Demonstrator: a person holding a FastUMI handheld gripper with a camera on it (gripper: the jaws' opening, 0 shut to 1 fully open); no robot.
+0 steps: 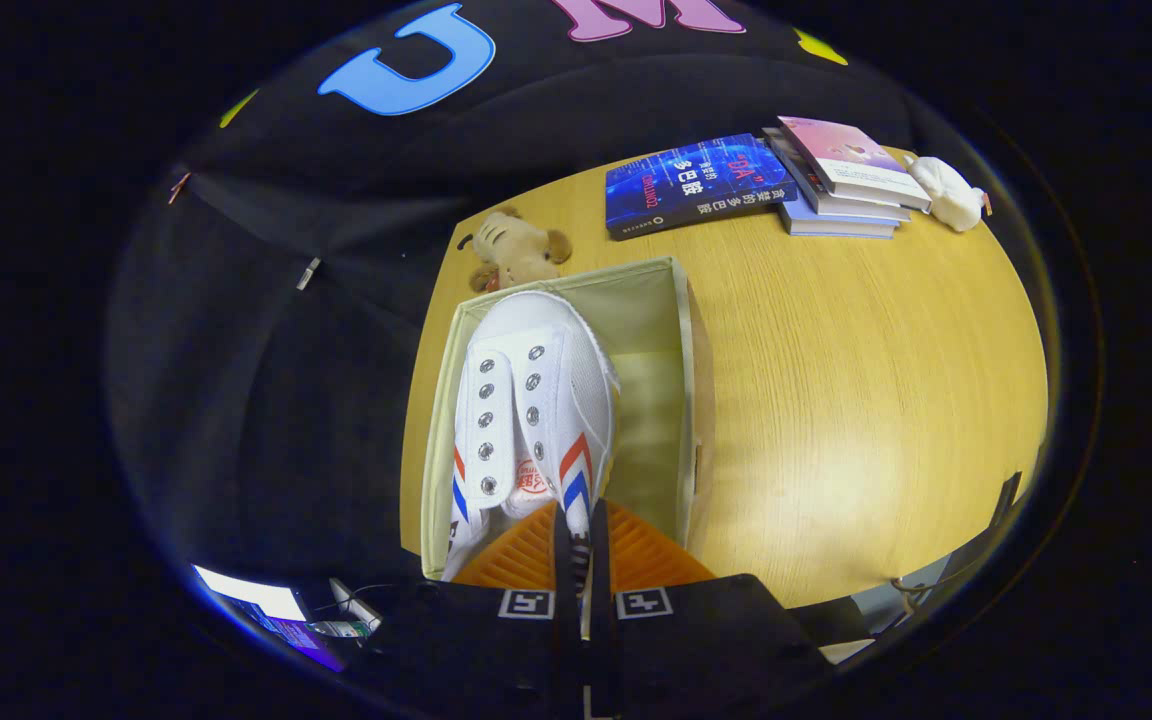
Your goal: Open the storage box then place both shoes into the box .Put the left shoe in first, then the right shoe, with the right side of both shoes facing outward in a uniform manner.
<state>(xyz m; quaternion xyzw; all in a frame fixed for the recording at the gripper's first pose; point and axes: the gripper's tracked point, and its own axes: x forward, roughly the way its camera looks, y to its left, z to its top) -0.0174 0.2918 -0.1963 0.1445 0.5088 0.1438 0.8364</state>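
A white canvas shoe [526, 410] with red and blue stripes and metal eyelets hangs toe-forward over the open beige storage box [681, 400]. My gripper [581, 560] is shut on the shoe's side wall near the heel, both fingers pressed against the fabric. The shoe sits over the left half of the box, its toe near the far wall. The right half of the box interior shows bare. The box stands at the left edge of the wooden table [856, 400].
A small plush toy [516, 250] lies just beyond the box. A blue book [696, 185] and a stack of books [841, 180] lie at the table's far side, with a white soft object [948, 192] beside them. Open tabletop stretches to the box's right.
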